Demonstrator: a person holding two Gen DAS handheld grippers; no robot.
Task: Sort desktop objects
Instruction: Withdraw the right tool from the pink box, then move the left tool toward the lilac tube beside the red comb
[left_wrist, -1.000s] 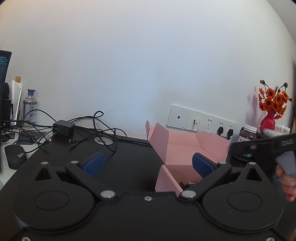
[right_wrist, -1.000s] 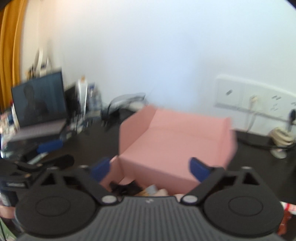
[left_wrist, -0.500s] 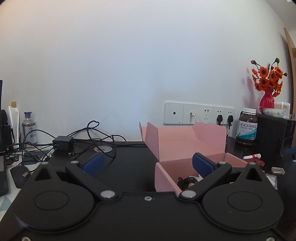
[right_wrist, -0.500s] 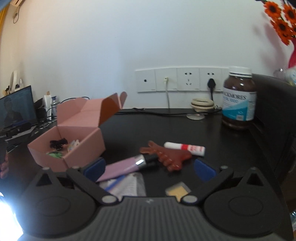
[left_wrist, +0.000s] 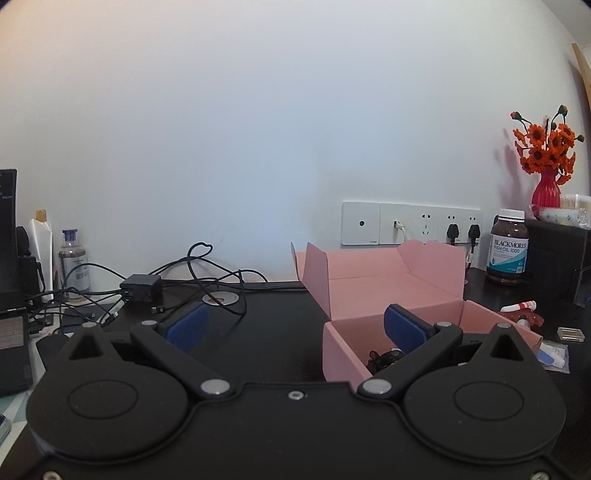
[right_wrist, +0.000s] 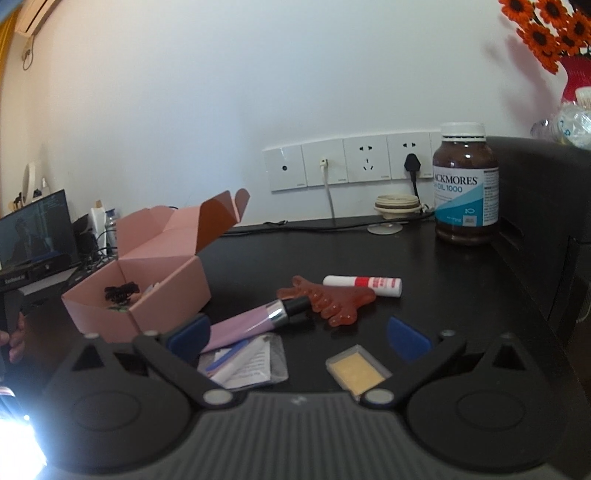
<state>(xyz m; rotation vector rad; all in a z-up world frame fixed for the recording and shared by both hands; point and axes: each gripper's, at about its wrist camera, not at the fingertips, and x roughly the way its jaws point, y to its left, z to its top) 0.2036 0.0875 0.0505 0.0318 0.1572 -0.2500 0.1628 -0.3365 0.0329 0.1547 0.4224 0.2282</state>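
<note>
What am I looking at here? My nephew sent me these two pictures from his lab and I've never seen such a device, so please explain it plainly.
There is no robot: a person holds one two-finger gripper in each hand, and each gripper carries a wide-angle camera looking forward along its blue-padded fingers. The black shape low in each picture is the gripper itself.

One picture is from the left gripper, the other from the right gripper. Both are open and hold nothing.

On the black desk stands an open pink box with a few small things already inside. Still loose on the desk are a purple tube, a reddish claw-shaped tool, a white and red stick, a clear packet and a small clear case with a yellow pad. A fish oil bottle stands behind.
</note>
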